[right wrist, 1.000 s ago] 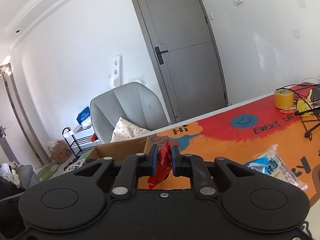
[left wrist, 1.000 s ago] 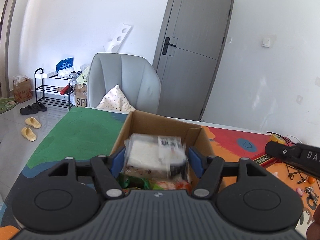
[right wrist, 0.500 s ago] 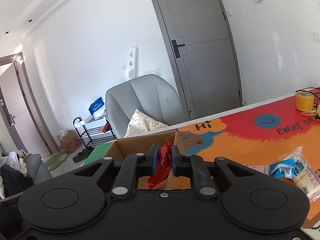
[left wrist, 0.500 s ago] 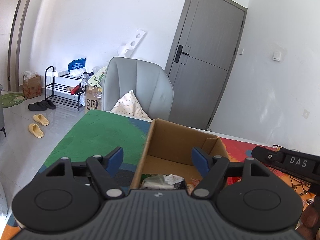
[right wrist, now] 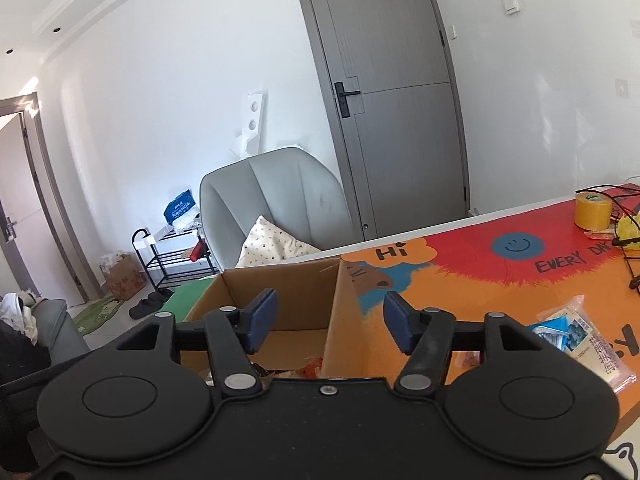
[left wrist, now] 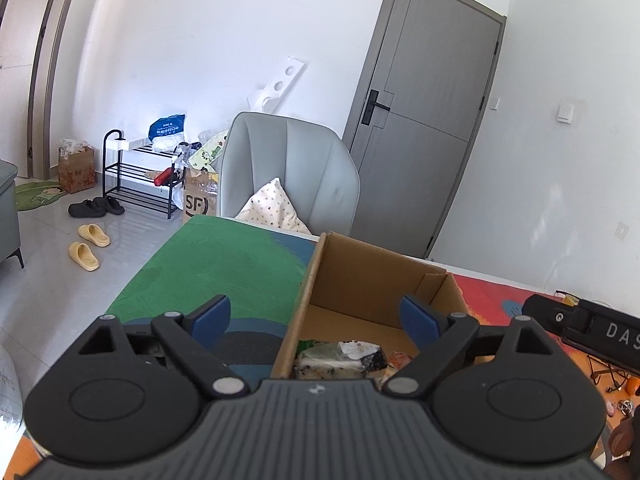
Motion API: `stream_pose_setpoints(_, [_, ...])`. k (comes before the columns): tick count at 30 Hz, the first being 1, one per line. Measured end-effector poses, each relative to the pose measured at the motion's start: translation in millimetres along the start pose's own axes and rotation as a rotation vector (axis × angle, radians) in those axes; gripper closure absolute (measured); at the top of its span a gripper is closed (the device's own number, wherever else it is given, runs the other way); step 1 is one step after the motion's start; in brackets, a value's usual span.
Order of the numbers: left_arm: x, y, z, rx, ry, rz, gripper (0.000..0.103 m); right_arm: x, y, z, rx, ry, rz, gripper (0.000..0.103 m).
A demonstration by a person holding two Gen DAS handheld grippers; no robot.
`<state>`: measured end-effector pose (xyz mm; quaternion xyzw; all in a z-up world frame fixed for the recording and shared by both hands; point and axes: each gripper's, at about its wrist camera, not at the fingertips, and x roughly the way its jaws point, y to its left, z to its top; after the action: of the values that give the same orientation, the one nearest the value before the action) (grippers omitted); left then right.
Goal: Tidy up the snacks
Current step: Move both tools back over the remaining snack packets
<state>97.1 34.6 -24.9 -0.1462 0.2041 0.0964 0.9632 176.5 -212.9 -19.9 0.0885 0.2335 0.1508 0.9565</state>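
An open cardboard box (left wrist: 360,272) stands on the colourful table mat; it also shows in the right wrist view (right wrist: 288,284). Inside lie snack packets, among them a white-and-black one (left wrist: 340,360) and an orange-red one (right wrist: 312,368). My left gripper (left wrist: 316,318) is open and empty above the box's left wall. My right gripper (right wrist: 326,320) is open and empty above the box's right wall. A clear snack packet with blue print (right wrist: 576,340) lies on the mat to the right of the box.
A grey chair (left wrist: 288,172) with a dotted cushion stands behind the table. A yellow tape roll (right wrist: 592,209) and cables lie at the far right of the mat. The other gripper's black body (left wrist: 580,320) shows at the left view's right edge.
My left gripper let go of the white packet, which now lies in the box, and moved left. My right gripper opened and released the red packet into the box.
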Motion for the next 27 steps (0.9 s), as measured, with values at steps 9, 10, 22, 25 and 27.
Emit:
stream_pose_setpoints(9, [0.1,-26.9,-11.2,0.054,0.026,-0.028,0.006,-10.5,-32.4,-11.7,0.057,0.017,-0.062,0.028])
stream_pose_setpoints(10, [-0.2,-31.3,-12.6,0.060,0.029,-0.028,0.006,-11.6,-35.7,-12.5,0.063,0.018,-0.066,0.027])
stream_pose_setpoints(22, [-6.6,-80.6,-29.0,0.128,0.045,-0.079,0.002,-36.3,-82.8,-20.8,0.140,0.001,-0.132,0.000])
stream_pose_setpoints(25, [-9.1,-91.5,-32.5,0.141,0.044,-0.101,0.001,-42.3,-94.9,-22.6,0.157,-0.003,-0.152,0.000])
stream_pose_setpoints(27, [-10.0,-98.3,-34.4,0.147,0.043,-0.115,0.001,-46.0,-102.7,-24.6,0.166,-0.004,-0.166,0.000])
